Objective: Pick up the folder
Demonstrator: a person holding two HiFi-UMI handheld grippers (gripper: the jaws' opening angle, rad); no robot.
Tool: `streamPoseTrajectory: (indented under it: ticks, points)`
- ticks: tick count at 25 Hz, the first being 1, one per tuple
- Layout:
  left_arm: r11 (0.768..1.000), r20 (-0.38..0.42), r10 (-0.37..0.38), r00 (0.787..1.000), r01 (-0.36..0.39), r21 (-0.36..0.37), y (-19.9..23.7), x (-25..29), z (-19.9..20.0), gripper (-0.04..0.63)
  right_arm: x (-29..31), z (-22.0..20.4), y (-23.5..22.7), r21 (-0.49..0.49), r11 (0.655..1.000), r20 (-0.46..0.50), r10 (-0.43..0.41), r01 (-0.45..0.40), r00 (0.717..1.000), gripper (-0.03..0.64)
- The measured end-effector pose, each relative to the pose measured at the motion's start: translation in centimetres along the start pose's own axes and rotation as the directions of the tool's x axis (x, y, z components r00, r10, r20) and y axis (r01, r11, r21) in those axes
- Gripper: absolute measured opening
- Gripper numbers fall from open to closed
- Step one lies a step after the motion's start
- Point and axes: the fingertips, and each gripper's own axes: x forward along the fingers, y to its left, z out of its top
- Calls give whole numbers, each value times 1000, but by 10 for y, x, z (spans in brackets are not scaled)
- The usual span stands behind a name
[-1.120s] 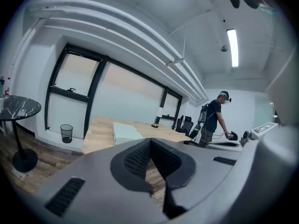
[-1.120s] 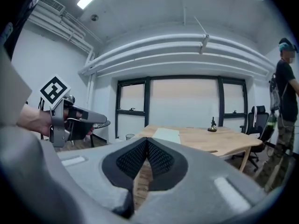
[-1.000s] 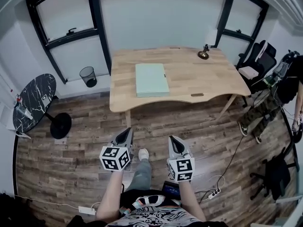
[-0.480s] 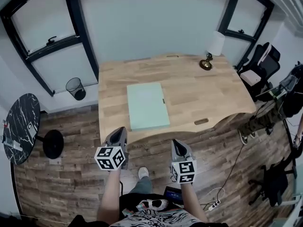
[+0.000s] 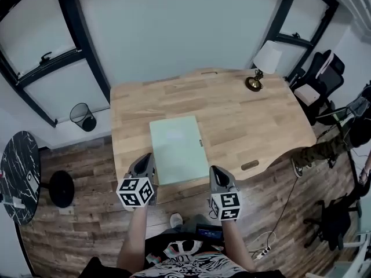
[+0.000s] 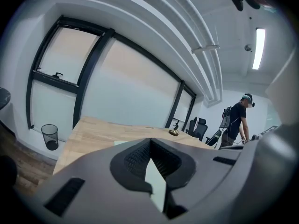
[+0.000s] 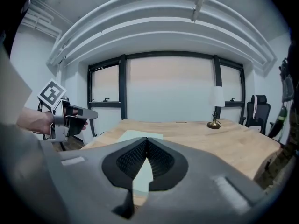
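A pale green folder [image 5: 178, 149] lies flat on the wooden table [image 5: 249, 120], close to its near edge. My left gripper [image 5: 146, 158] hovers at the folder's near left corner, jaws shut and empty. The right gripper [image 5: 215, 171] hangs just off the folder's near right corner, over the table's edge, also shut with nothing in it. In the left gripper view the folder [image 6: 156, 183] shows beyond the closed jaws [image 6: 150, 141]. The right gripper view shows the folder [image 7: 140, 135] ahead of its closed tips [image 7: 147, 141], with the left gripper [image 7: 86, 115] off to the left.
A small lamp [image 5: 262, 62] stands at the table's far right corner. A wire bin [image 5: 81, 116] and a round black side table [image 5: 17, 175] are on the left. An office chair [image 5: 319, 86] and a person [image 5: 348, 138] are at the right; cables [image 5: 264, 236] lie on the floor.
The table and folder have come much nearer in the head view. Both grippers moved forward from over the floor to the table's near edge beside the folder, staying shut.
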Motion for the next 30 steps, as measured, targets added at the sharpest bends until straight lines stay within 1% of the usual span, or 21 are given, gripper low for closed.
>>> streamPoseTrajectory:
  ticks: [7, 11, 16, 19, 21, 25, 30]
  points:
    - [1000, -42, -7, 999, 7, 2, 8, 24, -4, 6, 19, -3, -13, 26, 1000, -20, -14, 15, 1000, 5]
    - [1000, -34, -7, 999, 7, -4, 11, 31, -1, 6, 27, 6, -9, 67, 997, 23, 29, -30, 999, 5]
    - [1000, -10, -15, 1000, 14, -14, 10, 39, 2, 6, 39, 11, -12, 62, 998, 15, 32, -33, 999, 5]
    - [999, -47, -1, 999, 3, 40, 13, 45, -4, 6, 44, 10, -20, 83, 997, 20, 7, -9, 1000, 5]
    - [999, -62, 6, 998, -3, 54, 16, 48, -9, 7, 50, 5, -23, 94, 995, 7, 19, -20, 1000, 5]
    - [999, -75, 17, 997, -15, 29, 27, 57, -19, 8, 67, -4, -29, 108, 993, -16, 41, -39, 999, 5]
    - [999, -135, 43, 990, -42, 11, 43, 71, -43, 8, 89, -20, -36, 122, 991, -61, 62, -54, 996, 5]
